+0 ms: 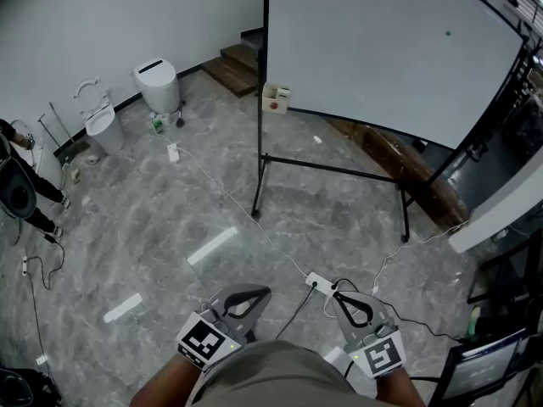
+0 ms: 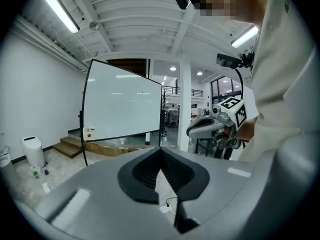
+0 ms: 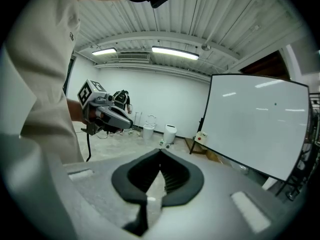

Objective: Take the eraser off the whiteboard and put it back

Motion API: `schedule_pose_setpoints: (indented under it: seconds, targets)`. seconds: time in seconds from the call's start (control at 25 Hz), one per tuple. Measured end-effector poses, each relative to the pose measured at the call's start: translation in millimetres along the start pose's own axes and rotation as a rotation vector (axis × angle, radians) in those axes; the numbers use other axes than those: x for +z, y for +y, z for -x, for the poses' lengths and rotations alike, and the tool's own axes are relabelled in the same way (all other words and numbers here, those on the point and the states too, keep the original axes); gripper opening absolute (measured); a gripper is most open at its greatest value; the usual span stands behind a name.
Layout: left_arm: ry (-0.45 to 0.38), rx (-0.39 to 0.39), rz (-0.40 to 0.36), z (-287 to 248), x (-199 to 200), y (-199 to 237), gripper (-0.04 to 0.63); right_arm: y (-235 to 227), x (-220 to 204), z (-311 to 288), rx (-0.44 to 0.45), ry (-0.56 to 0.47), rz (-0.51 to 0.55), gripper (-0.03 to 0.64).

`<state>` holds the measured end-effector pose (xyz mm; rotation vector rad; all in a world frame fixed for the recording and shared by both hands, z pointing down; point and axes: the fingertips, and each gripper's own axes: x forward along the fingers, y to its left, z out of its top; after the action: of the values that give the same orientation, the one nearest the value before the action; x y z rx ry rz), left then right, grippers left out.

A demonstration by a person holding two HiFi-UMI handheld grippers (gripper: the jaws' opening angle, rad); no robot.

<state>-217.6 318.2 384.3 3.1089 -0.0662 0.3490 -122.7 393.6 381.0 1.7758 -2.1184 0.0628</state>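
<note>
The left tongs (image 1: 254, 295) and the right tongs (image 1: 339, 295) are both held low in front of the person, near the bottom of the head view, and point out over the gray marbled floor (image 1: 170, 210). In the left gripper view the left tongs (image 2: 161, 150) are pressed together with nothing between them. The right gripper view shows the same for the right tongs (image 3: 160, 152): their tips meet and they are empty. Each gripper view also catches the other tool to one side, carrying its cube with square markers.

The whiteboard (image 1: 382, 49) stands well ahead of both tongs on a black frame with feet on the floor. Its surface is blank apart from one small dark dot (image 1: 448, 33). The eraser (image 1: 275, 97), a small pale block with a red spot, sits at the board's lower left corner, against the black upright of the frame. It shows at that same corner in the left gripper view (image 2: 90, 132) and in the right gripper view (image 3: 201, 137), well apart from either pair of tongs.

A white power strip (image 1: 318, 282) with cables lies on the floor just ahead of the tongs. Two white bins (image 1: 157, 85) stand near the far wall, beside wooden steps (image 1: 237, 66). Another person (image 1: 17, 185) stands at the left edge.
</note>
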Motion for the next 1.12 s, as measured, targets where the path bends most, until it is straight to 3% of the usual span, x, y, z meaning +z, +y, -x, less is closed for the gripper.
schedule_pose_setpoints:
  seconds: [0.52,0.64,0.76,1.12]
  targets:
    - [0.018,-0.079,-0.014,3.5,-12.6,170.8,0.006,-18.1,55.6,-163.3,-0.032,0.034,0.002,0.002]
    - [0.030,-0.085,-0.033,2.6,-19.1,199.3,0.006,-20.6,59.8,-190.1,-0.039,0.042,0.002,0.003]
    - [0.023,-0.073,-0.004,-3.7,-20.1,218.1,0.006,-30.4,62.8,-206.3,-0.034,0.050,-0.004,0.003]
    - [0.051,-0.038,0.028,-57.3,-24.6,269.3,0.006,-97.3,45.2,-261.7,0.006,0.063,-0.008,0.002]
